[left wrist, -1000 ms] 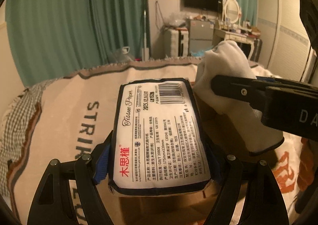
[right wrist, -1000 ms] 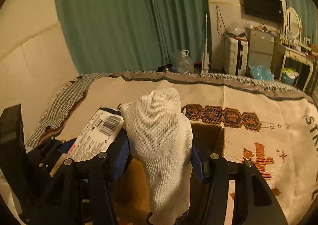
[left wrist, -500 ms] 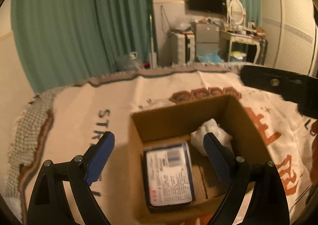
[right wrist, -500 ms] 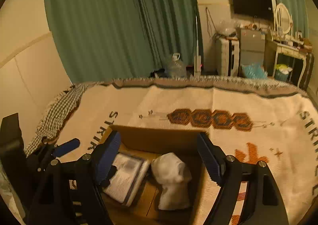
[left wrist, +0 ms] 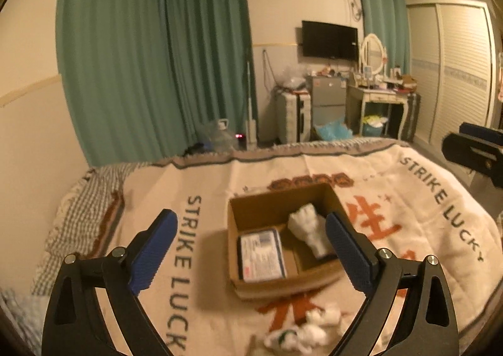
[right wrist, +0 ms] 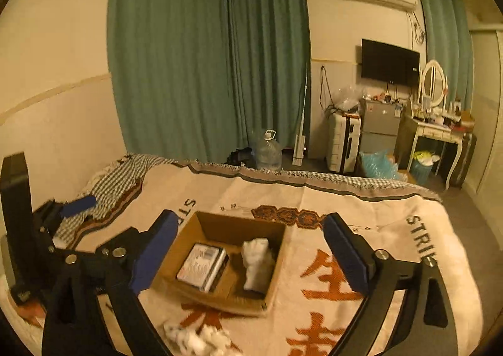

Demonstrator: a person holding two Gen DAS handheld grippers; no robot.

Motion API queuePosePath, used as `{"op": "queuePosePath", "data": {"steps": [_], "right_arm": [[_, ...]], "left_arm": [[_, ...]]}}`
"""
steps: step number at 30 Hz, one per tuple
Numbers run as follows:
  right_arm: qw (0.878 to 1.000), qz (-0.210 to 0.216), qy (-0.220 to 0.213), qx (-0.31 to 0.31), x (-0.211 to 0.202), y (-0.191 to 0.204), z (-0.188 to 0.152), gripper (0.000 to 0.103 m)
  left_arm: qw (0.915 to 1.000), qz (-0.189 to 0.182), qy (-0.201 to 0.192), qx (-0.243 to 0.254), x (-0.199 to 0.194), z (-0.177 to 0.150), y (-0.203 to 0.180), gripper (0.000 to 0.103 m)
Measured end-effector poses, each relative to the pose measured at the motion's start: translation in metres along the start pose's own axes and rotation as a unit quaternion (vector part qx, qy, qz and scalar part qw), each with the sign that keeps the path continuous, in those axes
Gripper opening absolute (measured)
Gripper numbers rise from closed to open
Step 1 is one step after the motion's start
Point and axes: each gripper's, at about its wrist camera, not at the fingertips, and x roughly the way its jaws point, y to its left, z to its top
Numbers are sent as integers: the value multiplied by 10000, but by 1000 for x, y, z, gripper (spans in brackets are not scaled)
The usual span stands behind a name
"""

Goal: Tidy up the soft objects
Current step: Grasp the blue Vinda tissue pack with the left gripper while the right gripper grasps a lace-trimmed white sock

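Observation:
An open cardboard box (left wrist: 276,205) (right wrist: 220,296) sits on a cream blanket on the bed. Inside lie a tissue pack (left wrist: 261,253) (right wrist: 201,266) at the left and a white glove (left wrist: 309,228) (right wrist: 257,263) at the right. My left gripper (left wrist: 251,253) is open and empty, raised above and in front of the box. My right gripper (right wrist: 248,258) is open and empty, also raised over the box. A crumpled white soft item (left wrist: 301,329) (right wrist: 198,340) lies on the blanket in front of the box.
The blanket (left wrist: 424,217) (right wrist: 393,230) covers the whole bed, with a checked cloth (left wrist: 81,208) (right wrist: 122,176) at the far left. The right gripper's body (left wrist: 474,151) shows at the right edge of the left wrist view, and the left gripper's (right wrist: 28,230) at the left of the right wrist view. Curtains, a water jug and furniture stand beyond the bed.
Both grippers opened and dropped the tissue pack and the glove into the box, then rose and pulled back away from it.

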Motion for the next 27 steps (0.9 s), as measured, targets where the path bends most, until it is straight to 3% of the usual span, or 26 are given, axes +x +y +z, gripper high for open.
{"op": "queuePosePath", "data": {"steps": [4, 8, 17, 23, 25, 27], "right_arm": [[9998, 0, 71, -162, -25, 4, -24, 103], [9995, 36, 285, -146, -31, 3, -61, 103], [9909, 259, 1299, -247, 17, 16, -171, 100], [9784, 520, 2001, -58, 67, 23, -236, 79], [9741, 627, 2173, -17, 82, 25, -246, 61], [9698, 721, 2331, -82, 92, 29, -254, 31]], "left_arm": [[10000, -12, -12, -57, -14, -25, -4, 97], [9994, 43, 259, -230, -12, -60, -7, 97], [9919, 146, 1125, -580, 16, -135, -16, 97], [9809, 282, 1649, -993, 29, -167, -18, 97], [9797, 323, 1687, -1033, 28, -170, -21, 96], [9803, 345, 1657, -1019, 23, -172, -24, 96]]}}
